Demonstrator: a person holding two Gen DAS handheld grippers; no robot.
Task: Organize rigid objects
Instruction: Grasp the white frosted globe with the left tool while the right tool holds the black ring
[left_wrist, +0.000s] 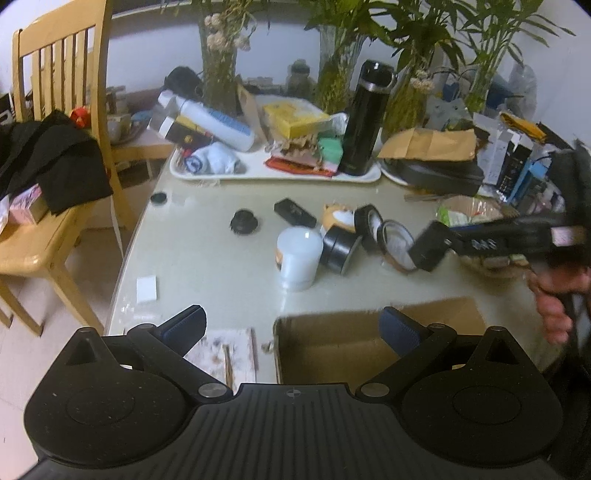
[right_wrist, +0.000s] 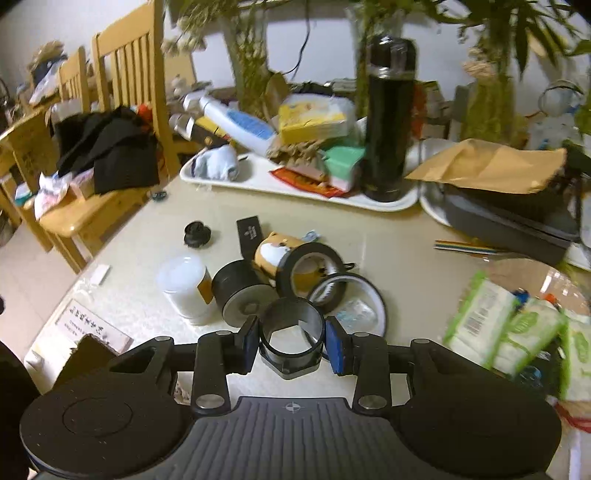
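Several tape rolls (right_wrist: 312, 277) lie in a cluster mid-table beside a white jar (right_wrist: 184, 291), a wide black roll (right_wrist: 242, 291), an orange dog-faced roll (right_wrist: 275, 253), a flat black box (right_wrist: 249, 230) and a black cap (right_wrist: 197, 232). My right gripper (right_wrist: 291, 343) is shut on a small dark ring-shaped piece (right_wrist: 291, 334), held just above the table. In the left wrist view it (left_wrist: 430, 251) hangs by the tape rolls (left_wrist: 373, 223). My left gripper (left_wrist: 293, 325) is open and empty over an open cardboard box (left_wrist: 332, 347) at the near edge.
A white tray (left_wrist: 258, 171) at the back holds a black thermos (left_wrist: 364, 118), a lotion bottle and boxes. Vases with plants stand behind. A wooden chair (left_wrist: 55, 147) with black clothes stands left. Wet-wipe packs (right_wrist: 498, 325) lie right.
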